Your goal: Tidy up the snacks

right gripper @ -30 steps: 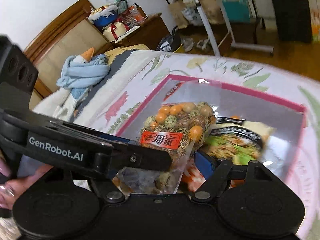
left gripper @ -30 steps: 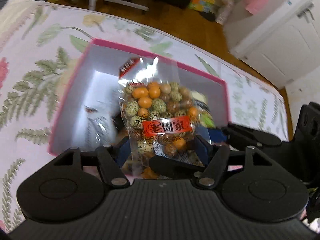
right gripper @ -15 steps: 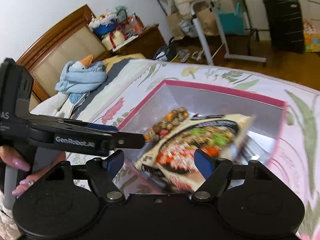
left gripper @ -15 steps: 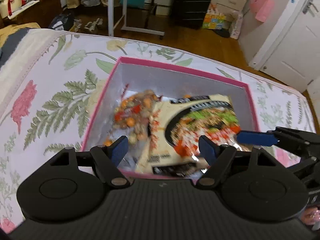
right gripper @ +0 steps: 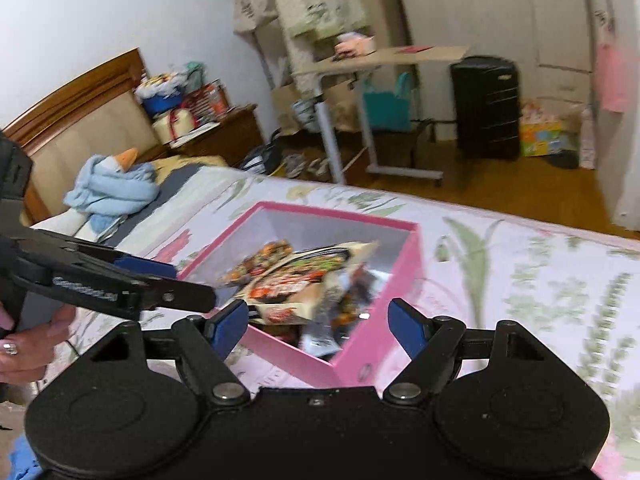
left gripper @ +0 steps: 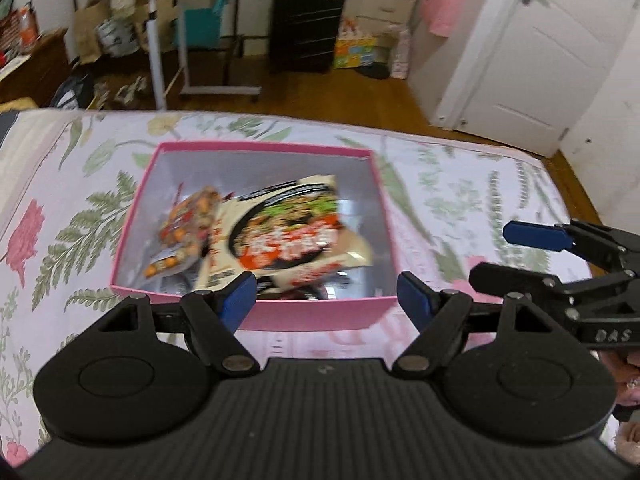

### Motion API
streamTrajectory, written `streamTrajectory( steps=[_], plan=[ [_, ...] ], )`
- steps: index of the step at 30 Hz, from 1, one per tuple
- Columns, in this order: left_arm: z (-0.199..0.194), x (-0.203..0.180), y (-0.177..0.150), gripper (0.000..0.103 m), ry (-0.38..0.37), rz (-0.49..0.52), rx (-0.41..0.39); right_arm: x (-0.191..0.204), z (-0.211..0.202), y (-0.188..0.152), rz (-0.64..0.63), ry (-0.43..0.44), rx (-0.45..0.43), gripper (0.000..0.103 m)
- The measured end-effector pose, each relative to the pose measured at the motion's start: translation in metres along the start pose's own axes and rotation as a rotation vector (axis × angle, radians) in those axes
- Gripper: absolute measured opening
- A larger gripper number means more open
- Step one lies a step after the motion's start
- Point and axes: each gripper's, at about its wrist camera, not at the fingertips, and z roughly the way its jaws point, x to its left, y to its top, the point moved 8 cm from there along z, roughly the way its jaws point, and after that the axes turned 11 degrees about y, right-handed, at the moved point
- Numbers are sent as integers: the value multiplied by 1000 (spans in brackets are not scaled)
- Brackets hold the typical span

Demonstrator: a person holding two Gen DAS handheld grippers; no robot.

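A pink box (left gripper: 256,320) sits on the floral bedspread. Inside lie a clear bag of mixed nuts (left gripper: 188,224) at the left and a large noodle packet (left gripper: 296,232) leaning across the middle. The box (right gripper: 376,344), nuts (right gripper: 260,260) and packet (right gripper: 304,280) also show in the right wrist view. My left gripper (left gripper: 326,298) is open and empty, above the box's near wall. My right gripper (right gripper: 316,326) is open and empty, by the box's near corner. Each gripper shows in the other's view: the right (left gripper: 560,256), the left (right gripper: 120,280).
The floral bedspread (left gripper: 460,200) stretches around the box. A blue cloth bundle (right gripper: 112,188) lies near the wooden headboard (right gripper: 80,120). Beyond the bed are a rolling table (left gripper: 208,32), a black suitcase (left gripper: 306,26) and a white door (left gripper: 540,48).
The left gripper let go of the nut bag, which now lies in the box beside the noodle packet. Both grippers opened and pulled back and up from the box.
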Motion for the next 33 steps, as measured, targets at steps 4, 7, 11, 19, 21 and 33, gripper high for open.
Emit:
streamTrajectory(
  steps=[4,7,11,19,21,33],
  plan=[
    [-21,-27,-4,77,-27,32,-21,-10,-34,-10,6,-89,-14,82],
    [-32,-45,-8,77,-47,46,-31,-17,-58,-18,17,-156,-30,82],
    [-40,-63,-15,77,-60,50,-43,-24,-84,-31,45,-222,-62,82],
    [-40,-80,-33,77,-47,47,-43,-30,-109,-54,100,-308,-112,82],
    [-37,-84,-38,77,-38,50,-36,-30,-112,-57,95,-326,-113,82],
    [-26,-92,-57,77,37,31,-46,-36,-122,-76,84,-419,-133,83]
  ],
)
